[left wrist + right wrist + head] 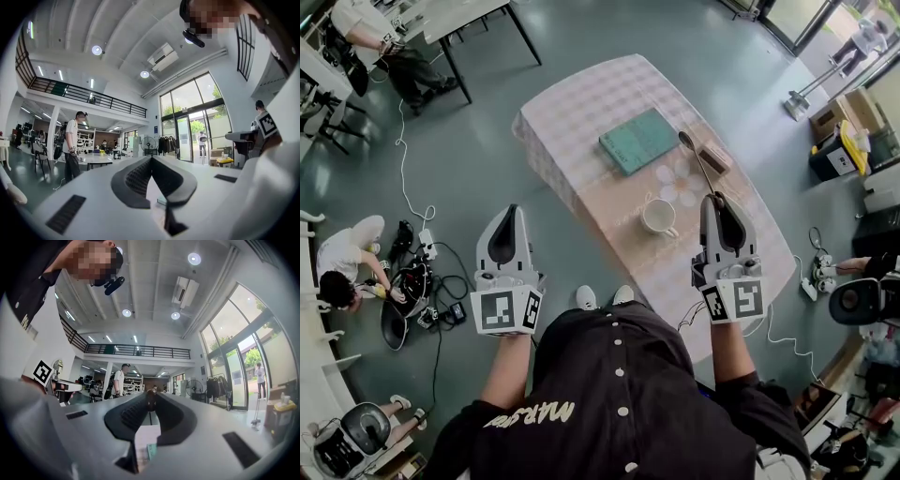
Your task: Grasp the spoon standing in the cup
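Since the right gripper [719, 199] had its jaws nearly together on the handle of the dark spoon [697, 167], we judged the grasp itself to be made. The spoon stuck out from the fingertips, slanting away over the table toward a small brown box [713, 157]. No part of it stood in the white cup [657, 216], which sat near the gripper's left with nothing showing inside. The right gripper view agreed: a thin dark shaft was pinched between the pads. The left gripper [512, 208] hung well apart over the floor, its jaws closed together on nothing. The next move, we thought, called only for a steady pinch, since a slim handle held by one end could swivel or slip. The table [581, 112] wore a pale checked cloth, with a green book [639, 141] lying flat and a flowered mat [680, 183] just beside the cup. Round it spread a grey-green floor [487, 141] with trailing cables [403, 178] and people [342, 258] seated at the left. The gripper views showed a tall hall with a railed gallery [136, 351] and glass doors [241, 371].
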